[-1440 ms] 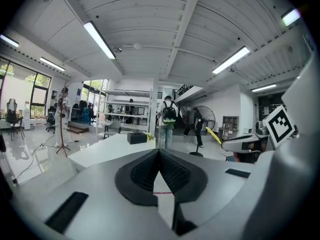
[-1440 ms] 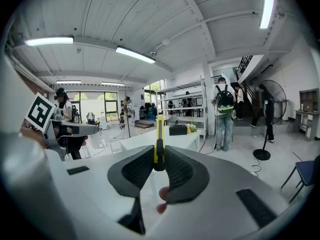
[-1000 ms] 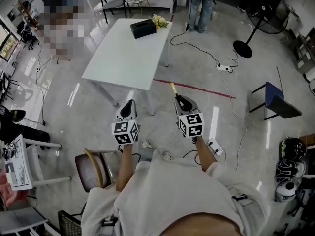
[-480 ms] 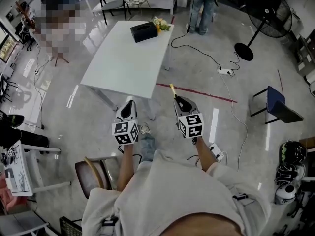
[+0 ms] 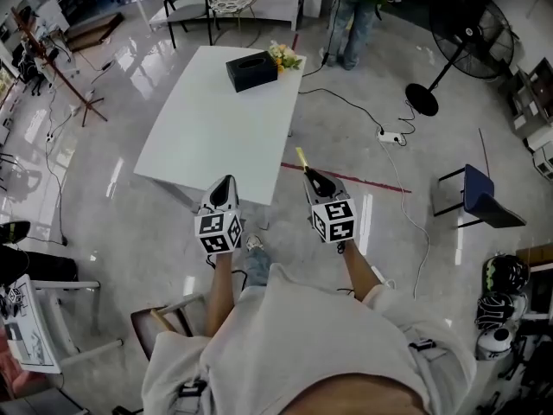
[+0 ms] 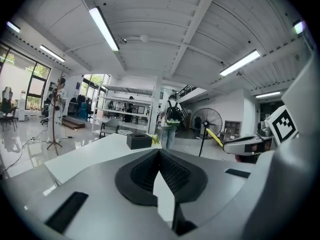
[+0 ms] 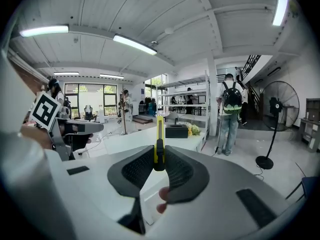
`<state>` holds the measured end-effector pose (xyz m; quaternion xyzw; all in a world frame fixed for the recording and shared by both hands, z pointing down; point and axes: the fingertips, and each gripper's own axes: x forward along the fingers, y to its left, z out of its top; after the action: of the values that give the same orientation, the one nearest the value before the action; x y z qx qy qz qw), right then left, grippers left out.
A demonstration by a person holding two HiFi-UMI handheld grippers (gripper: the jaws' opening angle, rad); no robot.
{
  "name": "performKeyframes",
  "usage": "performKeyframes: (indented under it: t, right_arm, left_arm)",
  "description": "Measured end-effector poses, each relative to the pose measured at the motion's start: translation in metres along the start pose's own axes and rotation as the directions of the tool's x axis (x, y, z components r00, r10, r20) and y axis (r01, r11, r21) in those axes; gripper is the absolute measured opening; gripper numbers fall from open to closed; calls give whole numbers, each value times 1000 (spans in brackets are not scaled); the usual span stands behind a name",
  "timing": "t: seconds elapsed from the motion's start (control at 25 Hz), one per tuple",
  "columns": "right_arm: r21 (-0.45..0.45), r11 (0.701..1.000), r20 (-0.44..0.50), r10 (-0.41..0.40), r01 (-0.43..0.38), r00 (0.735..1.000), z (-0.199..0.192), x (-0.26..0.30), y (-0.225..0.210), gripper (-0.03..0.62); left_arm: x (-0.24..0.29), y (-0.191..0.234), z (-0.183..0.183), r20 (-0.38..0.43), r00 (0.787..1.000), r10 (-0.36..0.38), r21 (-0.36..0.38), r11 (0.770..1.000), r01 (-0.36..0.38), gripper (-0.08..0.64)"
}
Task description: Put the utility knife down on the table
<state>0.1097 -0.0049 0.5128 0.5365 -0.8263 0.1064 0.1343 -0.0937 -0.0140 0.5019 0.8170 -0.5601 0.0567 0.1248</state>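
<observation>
Right tool [image 5: 308,174] is clamped on the utility knife [image 5: 301,156], whose yellow body pokes forward past the tips. Left tool [image 5: 226,181] has its jaws together with nothing in them. The knife is in the air, not yet over the white counter [image 5: 216,119], whose near edge sits just ahead.

The smart play looks like this: carry the knife over bare top, well in from the edge, lower it until the body lies flat, and only then release.

There's plenty of free surface. Only a black box [image 5: 251,70] and flowers [image 5: 282,57] sit at the far end. Around it is a glossy floor with a red floor line [image 5: 346,175], a standing fan [image 5: 471,15] and a blue chair [image 5: 479,188].
</observation>
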Motion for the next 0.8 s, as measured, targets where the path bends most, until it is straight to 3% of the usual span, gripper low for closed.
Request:
performKeyframes:
  t: [0.8]
  right_arm:
    - [-25,996,-14,-80,80,997,77,161,-13,83]
  left_arm:
    - [149,110,57,0,996,-92,-17,996,92,18]
